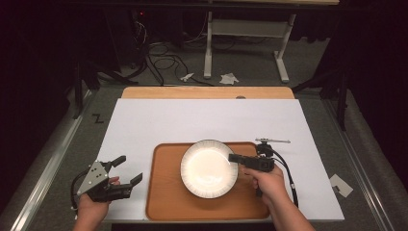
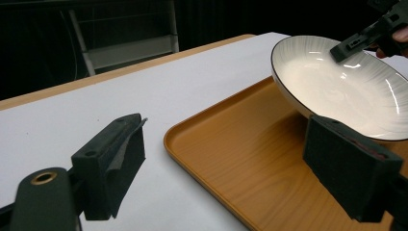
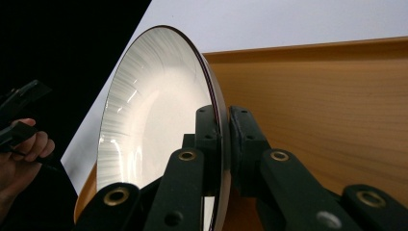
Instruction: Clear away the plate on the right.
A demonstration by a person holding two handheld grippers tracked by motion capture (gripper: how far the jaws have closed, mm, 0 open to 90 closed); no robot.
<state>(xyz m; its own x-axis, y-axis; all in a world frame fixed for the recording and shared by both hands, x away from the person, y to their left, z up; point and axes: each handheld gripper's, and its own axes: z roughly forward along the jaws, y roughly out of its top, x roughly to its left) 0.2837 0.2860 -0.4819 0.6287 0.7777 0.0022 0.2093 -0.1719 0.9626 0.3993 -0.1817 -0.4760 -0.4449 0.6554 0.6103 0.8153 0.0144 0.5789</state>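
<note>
One surface (image 1: 144, 120), covered by a single white sheet with a strip of bare wood along the far edge. On it sits one wooden tray (image 1: 166, 192), right between the two tools, and above that tray is one plate (image 1: 208, 168), white inside with a dark rim and fine grey streaks running in from the edge. So that's one of everything except the tools, and there are two of those.

The right tool (image 1: 234, 157) has its jaws pinched tight on the plate's rim, at the plate's right-hand side; in the right gripper view you can see the rim sandwiched between the two pads, plate tilted up off the tray.

The left tool (image 1: 129, 169) is just off the tray's left edge, over the white sheet, jaws spread wide with nothing between them. It's well apart from the plate.

No brands, labels or writing I can make out anywhere on the plate, tray or tools.
</note>
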